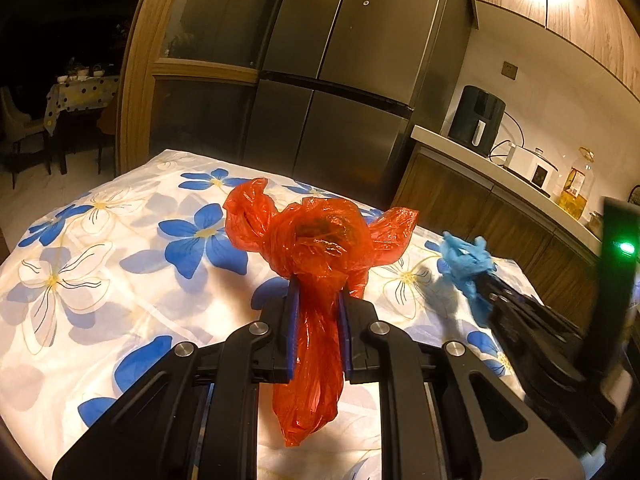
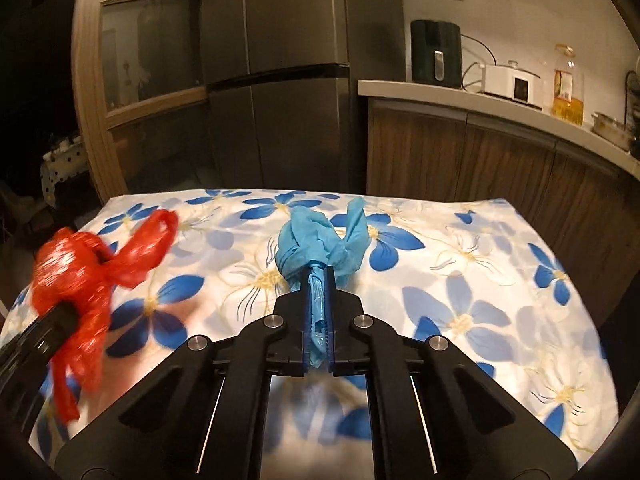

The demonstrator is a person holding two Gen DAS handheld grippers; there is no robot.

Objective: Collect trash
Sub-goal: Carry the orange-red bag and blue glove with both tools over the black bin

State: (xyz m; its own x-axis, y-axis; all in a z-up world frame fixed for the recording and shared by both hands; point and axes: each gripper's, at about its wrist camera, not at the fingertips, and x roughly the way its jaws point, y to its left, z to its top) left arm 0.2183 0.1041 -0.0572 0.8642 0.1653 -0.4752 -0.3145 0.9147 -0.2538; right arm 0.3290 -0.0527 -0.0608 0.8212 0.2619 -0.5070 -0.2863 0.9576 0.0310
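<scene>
Both bags are already gripped: the left claw is closed on the knotted red trash bag, the right claw on the blue trash bag, above the flowered tabletop. Only carrying them away seems left.

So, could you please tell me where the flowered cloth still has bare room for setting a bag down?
The flowered cloth is bare on its right, out to the edge by the wooden cabinets, and along the far edge before the fridge. It is crowded in the middle and left, where the blue bag and red bag hang.
</scene>
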